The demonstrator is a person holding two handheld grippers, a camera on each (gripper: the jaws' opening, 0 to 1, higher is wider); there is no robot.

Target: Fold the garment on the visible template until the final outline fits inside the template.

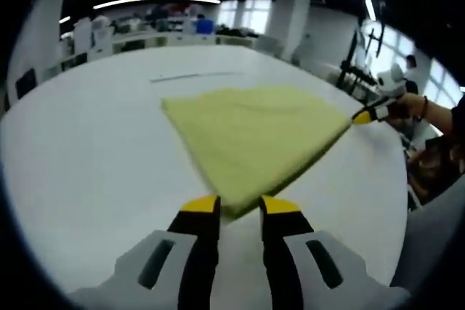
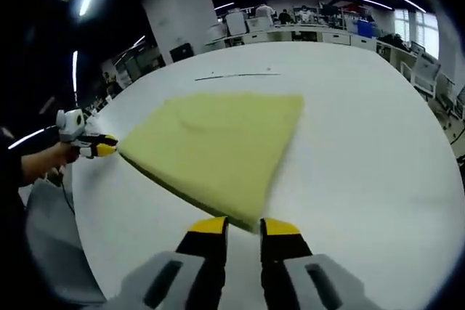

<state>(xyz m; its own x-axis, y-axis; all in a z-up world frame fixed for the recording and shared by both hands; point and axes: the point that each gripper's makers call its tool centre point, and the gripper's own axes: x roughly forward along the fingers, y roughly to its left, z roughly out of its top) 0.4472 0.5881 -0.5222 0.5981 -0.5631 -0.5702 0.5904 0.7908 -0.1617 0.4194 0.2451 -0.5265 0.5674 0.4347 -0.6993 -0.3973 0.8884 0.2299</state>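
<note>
**Yellow garment held at two corners over white desk**

Open-plan office with ceiling light strips lies behind a wide white desk (image 1: 87, 150). On it the yellow-green garment (image 1: 254, 139), folded, spreads out flat toward a dark line (image 1: 192, 75) marked on the desk beyond its far edge.

From the left gripper view, the left gripper (image 1: 239, 207) has its yellow-tipped fingers (image 1: 200, 205) nearly closed, with the garment's near corner pinched between them. At the right of that view, a hand (image 1: 415, 105) holds the right gripper (image 1: 365, 115) at another corner.

From the right gripper view, the right gripper's fingers (image 2: 209, 226) likewise grip a near corner of the garment, gap narrow. At the left, the left gripper meets the far corner.
</note>
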